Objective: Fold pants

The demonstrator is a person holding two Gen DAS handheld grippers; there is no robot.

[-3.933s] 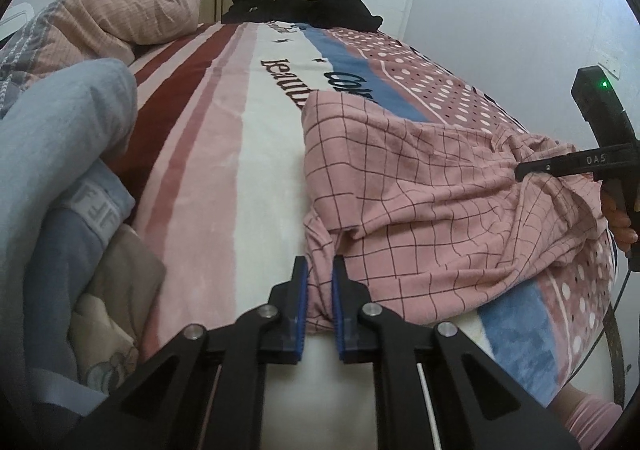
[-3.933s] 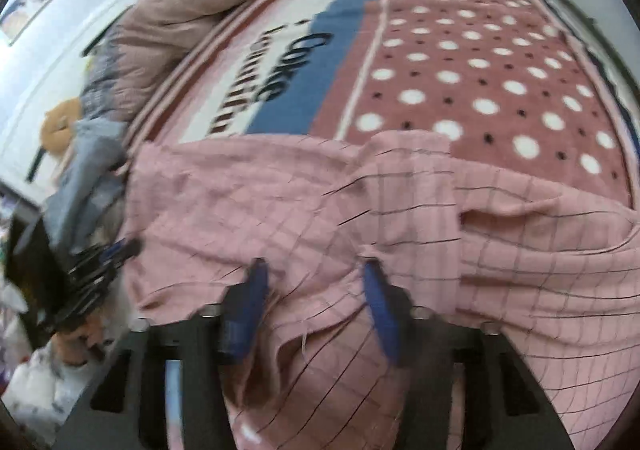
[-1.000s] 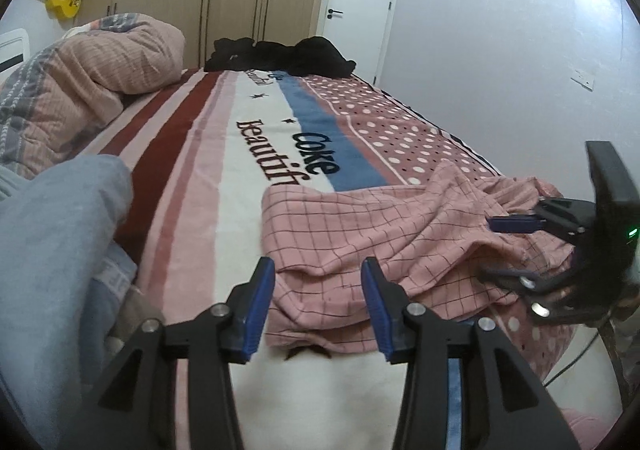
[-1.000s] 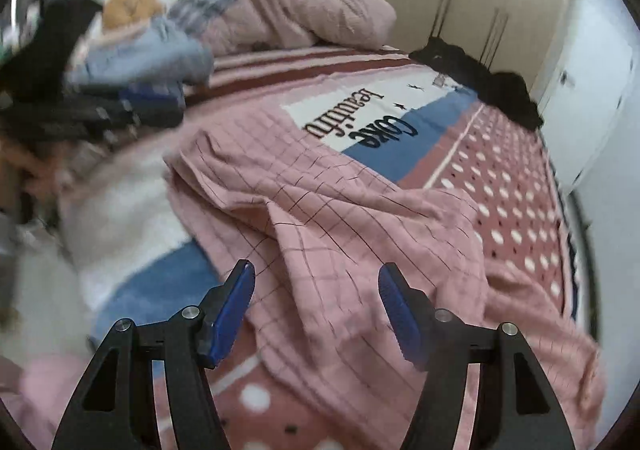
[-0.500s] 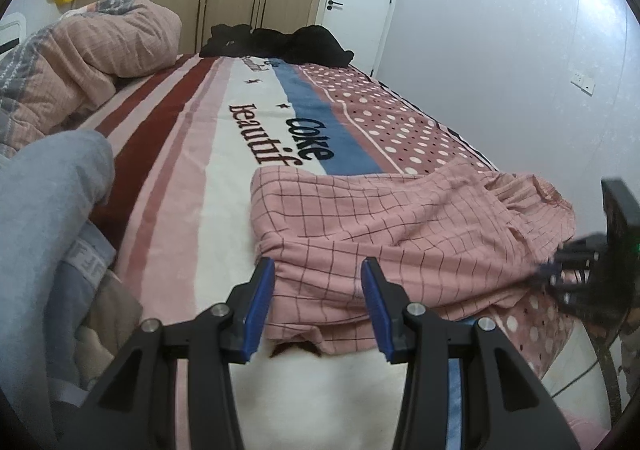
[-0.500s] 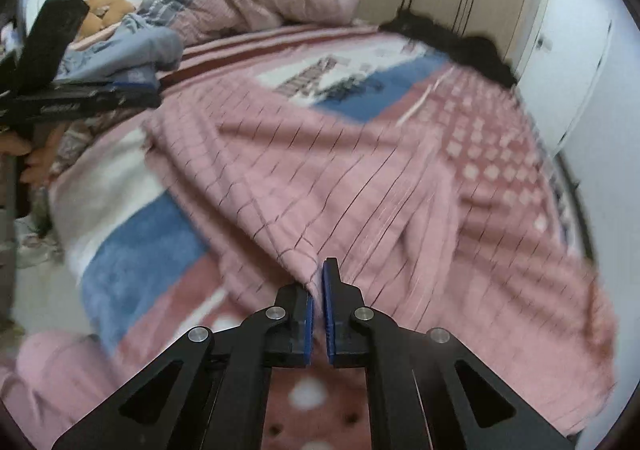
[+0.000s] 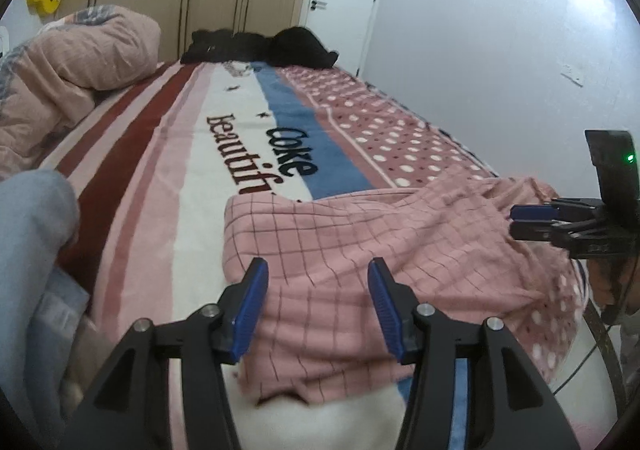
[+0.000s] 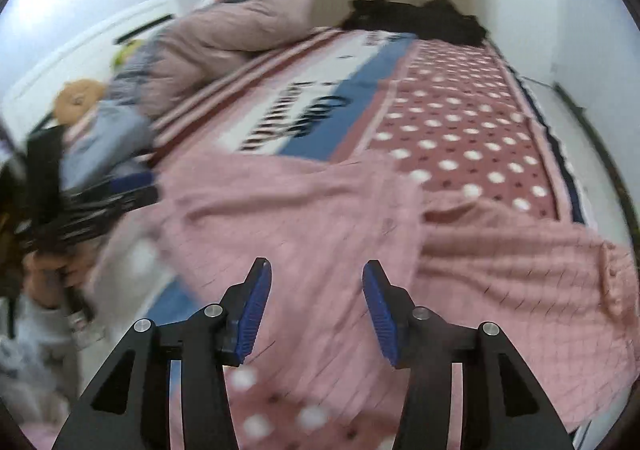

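Observation:
The pink checked pants (image 7: 360, 250) lie crumpled across the near end of the bed. My left gripper (image 7: 318, 308) is open and empty, just above the pants' near left edge. My right gripper (image 8: 316, 310) is open and empty over the middle of the pants (image 8: 320, 218); that view is motion-blurred. In the left wrist view the right gripper (image 7: 520, 222) shows side-on at the pants' right edge. The left gripper (image 8: 132, 190) appears blurred at the left of the right wrist view.
The bed has a striped and dotted blanket (image 7: 240, 122). A pink duvet (image 7: 72, 62) and a grey-blue bundle (image 7: 28, 250) lie along the left side. Dark clothes (image 7: 260, 46) lie at the far end. A wall (image 7: 500, 50) runs along the bed's right.
My right gripper was shut at the pants' edge half a second ago and has opened, letting go. The pants lie flatter. My left gripper stayed open and moved slightly closer over the pants.

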